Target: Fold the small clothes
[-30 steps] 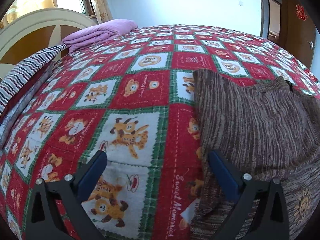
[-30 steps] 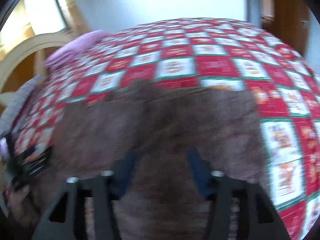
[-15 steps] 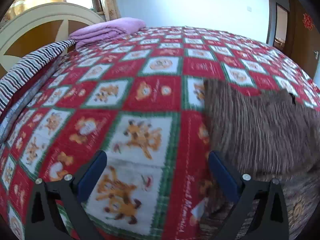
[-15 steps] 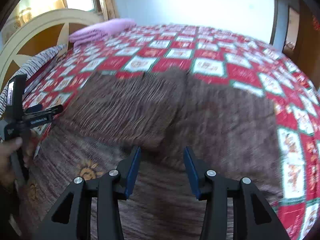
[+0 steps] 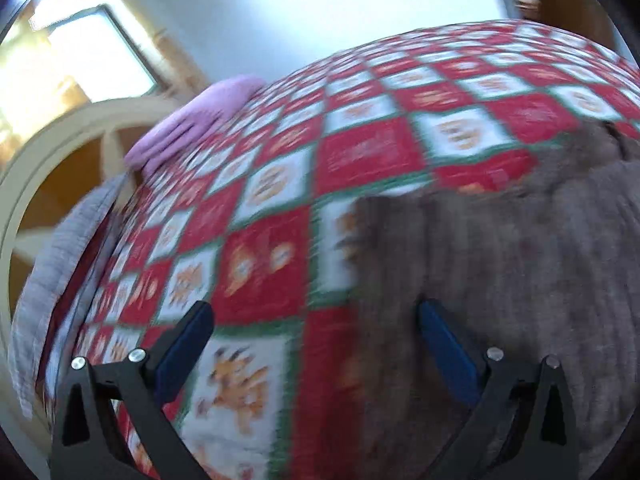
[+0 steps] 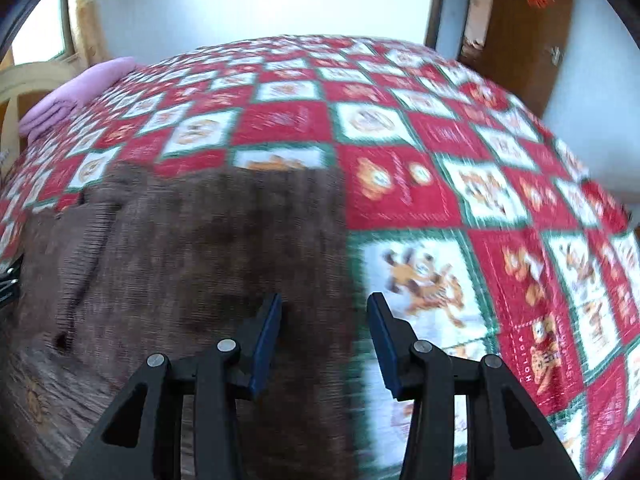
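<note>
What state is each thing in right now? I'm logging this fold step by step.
brown knit garment: lying on the bed, partly folded, not gripped.
left gripper: open wide, empty, straddling the garment's left edge.
right gripper: open, empty, over the garment's right edge.
patchwork quilt: spread flat over the bed.
purple blanket: folded, by the headboard.
door: too blurred to tell.

Brown knit garment (image 5: 520, 280) lies flat on red-green-white patchwork bedspread (image 5: 360, 152), fine ribbed stripes across fabric. In left wrist view fills 3 to 5 o'clock area; left edge runs straight down frame middle. In right wrist view garment (image 6: 192, 248) covers 7 to 10 o'clock; right edge straight, top edge level. Folded layer overlaps lower part. Details motion-blurred.
</note>
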A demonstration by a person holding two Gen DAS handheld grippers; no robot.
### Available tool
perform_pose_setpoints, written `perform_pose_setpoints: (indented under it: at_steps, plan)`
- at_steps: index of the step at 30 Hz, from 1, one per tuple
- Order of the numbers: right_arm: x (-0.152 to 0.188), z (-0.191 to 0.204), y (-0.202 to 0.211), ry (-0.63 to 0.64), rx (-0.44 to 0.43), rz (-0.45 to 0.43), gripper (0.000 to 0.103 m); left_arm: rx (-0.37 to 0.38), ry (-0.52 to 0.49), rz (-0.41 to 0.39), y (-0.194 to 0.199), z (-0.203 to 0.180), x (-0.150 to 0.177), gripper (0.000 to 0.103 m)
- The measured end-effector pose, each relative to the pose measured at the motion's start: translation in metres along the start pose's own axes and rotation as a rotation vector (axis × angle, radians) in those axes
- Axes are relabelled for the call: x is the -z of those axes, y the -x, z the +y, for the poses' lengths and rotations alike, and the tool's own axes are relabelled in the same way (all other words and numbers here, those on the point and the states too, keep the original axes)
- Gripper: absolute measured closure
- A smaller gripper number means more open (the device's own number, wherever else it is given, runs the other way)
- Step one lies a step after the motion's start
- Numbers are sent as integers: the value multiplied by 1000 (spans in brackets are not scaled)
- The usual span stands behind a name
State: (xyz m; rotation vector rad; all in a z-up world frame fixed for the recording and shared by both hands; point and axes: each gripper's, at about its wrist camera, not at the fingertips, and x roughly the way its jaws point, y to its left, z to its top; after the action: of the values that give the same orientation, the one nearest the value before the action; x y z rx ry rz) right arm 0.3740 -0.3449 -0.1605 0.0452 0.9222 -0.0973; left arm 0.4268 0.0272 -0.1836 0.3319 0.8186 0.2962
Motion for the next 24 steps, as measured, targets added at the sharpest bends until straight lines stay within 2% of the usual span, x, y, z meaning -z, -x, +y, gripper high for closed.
perform_pose_setpoints:
  at_steps: [3, 6, 9, 13, 15, 20, 24]
  plan:
    - [4, -13, 1, -34, -40, -14, 54, 66, 109, 17, -2, 26, 12, 0]
    - [4, -11, 3, -34, -35, -19, 52, 66, 92, 16, -1, 23, 11, 0]
    - [11, -18, 15, -99, -82, -8, 49, 105, 96, 0, 8, 25, 15, 0]
    - [29, -12, 25, -40, -92, 9, 38, 141, 99, -4, 25, 26, 28, 0]
    - [36, -14, 26, -28, -102, -10, 38, 138, 87, -10, 31, 24, 33, 0]
    - [40, -21, 39, -86, -116, -10, 38, 142, 79, -39, 45, 27, 41, 0]
    - [52, -16, 40, -43, -91, -15, 38, 152, 69, -39, 45, 26, 45, 0]
